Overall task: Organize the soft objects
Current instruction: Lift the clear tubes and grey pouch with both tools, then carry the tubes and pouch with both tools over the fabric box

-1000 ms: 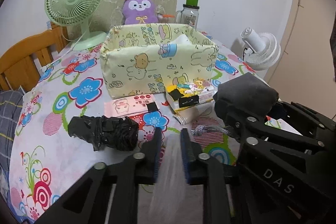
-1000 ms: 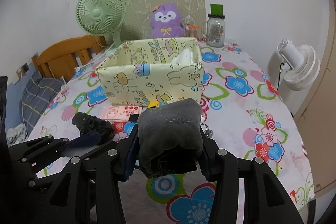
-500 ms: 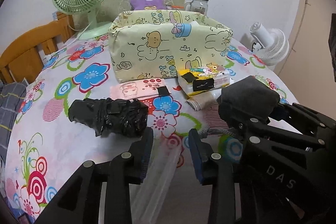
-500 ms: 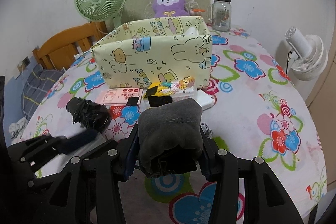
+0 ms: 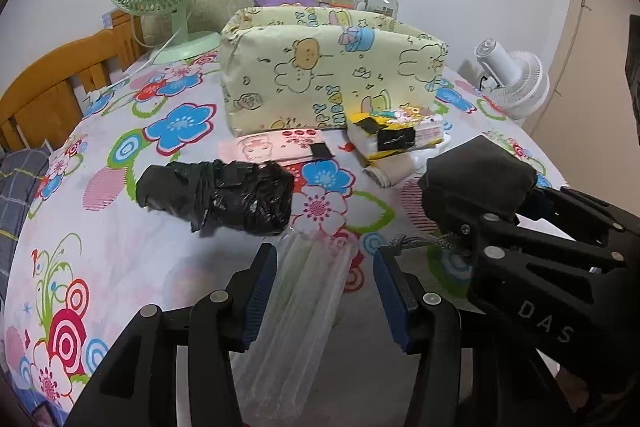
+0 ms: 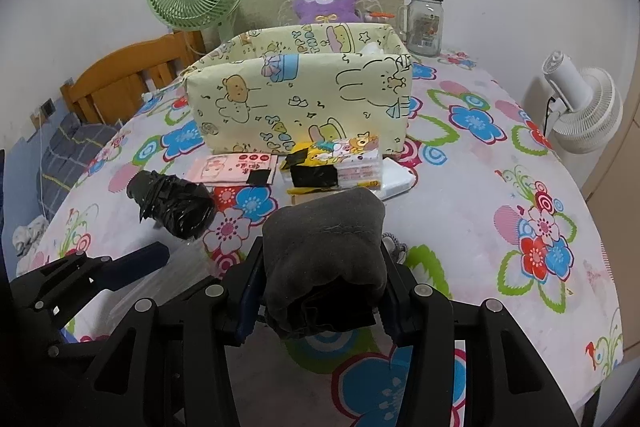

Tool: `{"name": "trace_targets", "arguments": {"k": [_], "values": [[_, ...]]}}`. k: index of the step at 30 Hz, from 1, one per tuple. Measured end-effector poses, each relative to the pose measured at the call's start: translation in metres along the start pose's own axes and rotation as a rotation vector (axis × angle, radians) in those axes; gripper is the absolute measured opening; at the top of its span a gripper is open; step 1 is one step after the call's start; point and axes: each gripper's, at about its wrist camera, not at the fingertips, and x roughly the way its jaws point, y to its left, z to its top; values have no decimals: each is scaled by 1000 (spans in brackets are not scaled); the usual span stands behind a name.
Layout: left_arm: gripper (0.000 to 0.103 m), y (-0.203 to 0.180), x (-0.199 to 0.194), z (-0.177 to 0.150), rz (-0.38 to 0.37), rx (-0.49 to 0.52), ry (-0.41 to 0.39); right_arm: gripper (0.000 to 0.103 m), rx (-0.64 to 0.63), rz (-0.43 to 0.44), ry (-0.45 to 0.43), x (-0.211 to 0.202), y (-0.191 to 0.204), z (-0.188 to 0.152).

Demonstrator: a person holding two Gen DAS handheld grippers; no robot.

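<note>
Right gripper clamps a dark grey rolled cloth; left gripper, jaws opening, straddles a clear plastic bag untouched. Both sit near the yellow cartoon fabric box on a floral tablecloth.

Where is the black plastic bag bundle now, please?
In the left wrist view the black plastic bag bundle lies on the flowered tablecloth, left of centre, just in front of the pink packet beside the yellow fabric box.

The fabric box hides the purple plush below its head. Box contents are mostly concealed. At 9 o'clock, the wooden chair is cut off.
</note>
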Motion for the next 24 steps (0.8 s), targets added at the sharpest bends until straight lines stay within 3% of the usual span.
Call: {"name": "trace_targets", "arguments": {"k": [7, 8, 13, 18, 24], "values": [[52, 9, 8, -7, 18, -10, 30, 52, -12, -3, 15, 4, 8, -3], [50, 11, 8, -7, 16, -19, 34, 52, -16, -4, 17, 4, 10, -3], [20, 18, 8, -5, 25, -52, 45, 52, -28, -3, 24, 6, 15, -3], [12, 15, 7, -3, 16, -53, 43, 52, -33, -3, 27, 6, 16, -2], [11, 2, -4, 9, 3, -28, 5, 52, -28, 2, 13, 1, 15, 3]]}}
